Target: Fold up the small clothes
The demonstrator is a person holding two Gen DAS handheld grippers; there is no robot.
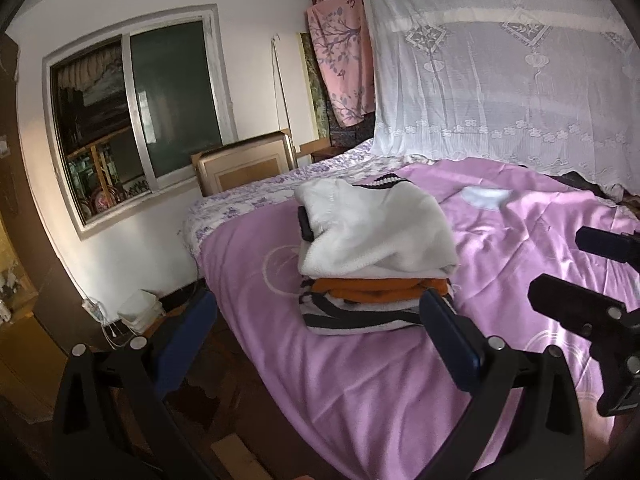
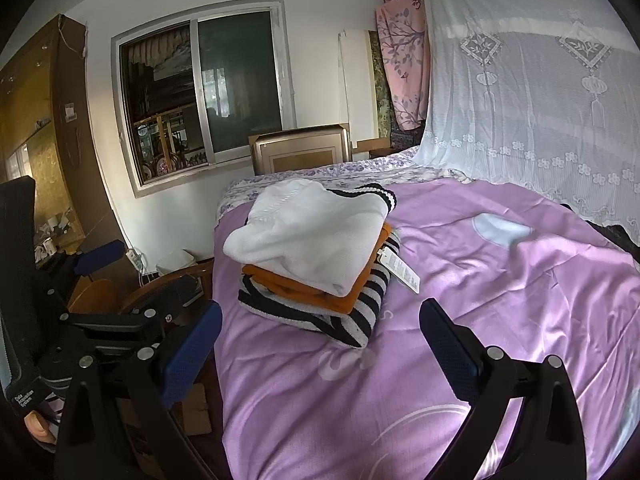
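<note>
We see a stack of three folded garments near the bed's left edge: white top (image 2: 316,236) uppermost, orange one (image 2: 320,292) under it, striped one (image 2: 340,312) at the bottom. A tag (image 2: 400,270) sticks out on the stack's right side.

Left gripper (image 1: 320,328): fingers wide apart, nothing between them, stack just ahead. Right gripper (image 2: 320,336): fingers likewise apart and empty, short of the stack.

Judgement: the stack sits by the edge to leave the quilt (image 2: 500,280) free as folding surface. We cannot see any unfolded piece, so folding looks done or nearly so.

Room: open quilt to the right up to the net (image 2: 540,100); left of the stack the bed drops off to the floor, little margin there.
</note>
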